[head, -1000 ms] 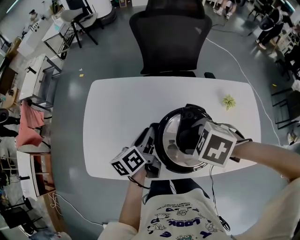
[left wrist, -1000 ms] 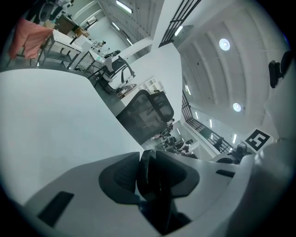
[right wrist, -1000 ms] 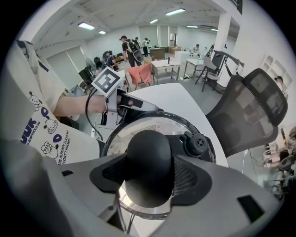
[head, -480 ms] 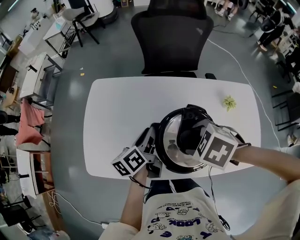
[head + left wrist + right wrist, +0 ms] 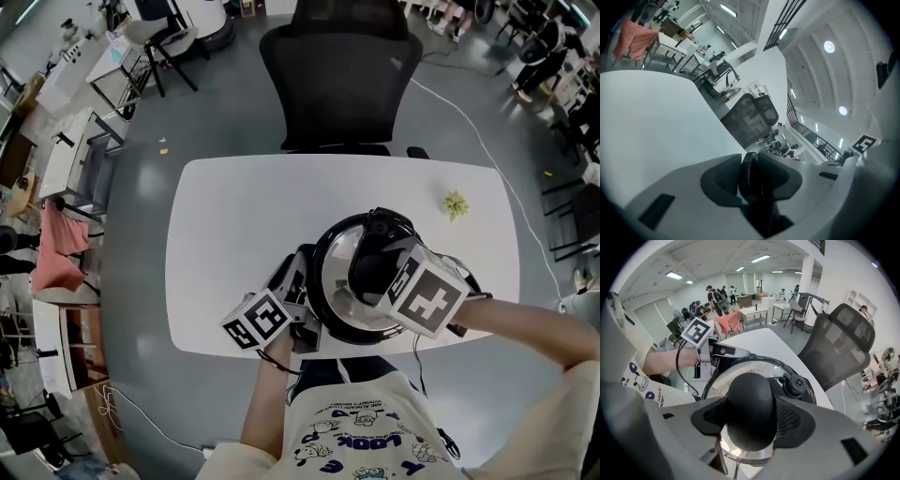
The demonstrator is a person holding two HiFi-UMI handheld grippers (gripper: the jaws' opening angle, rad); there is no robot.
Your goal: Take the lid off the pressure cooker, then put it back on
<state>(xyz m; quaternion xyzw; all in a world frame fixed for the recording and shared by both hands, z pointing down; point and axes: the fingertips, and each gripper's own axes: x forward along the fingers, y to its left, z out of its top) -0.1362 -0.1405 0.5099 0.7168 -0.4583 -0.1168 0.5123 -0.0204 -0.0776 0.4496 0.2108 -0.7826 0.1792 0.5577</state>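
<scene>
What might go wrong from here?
1. The right tongs pinch a smooth, round knob; it may slip out when the lid is twisted or lifted.
2. The cooker sits near the edge of the table, braced only by the left tongs on its handle; a hard tug might slide it.

White table (image 5: 244,216), black mesh office chair (image 5: 339,75) behind, grey floor (image 5: 150,187), ceiling strip lights (image 5: 760,258).
</scene>
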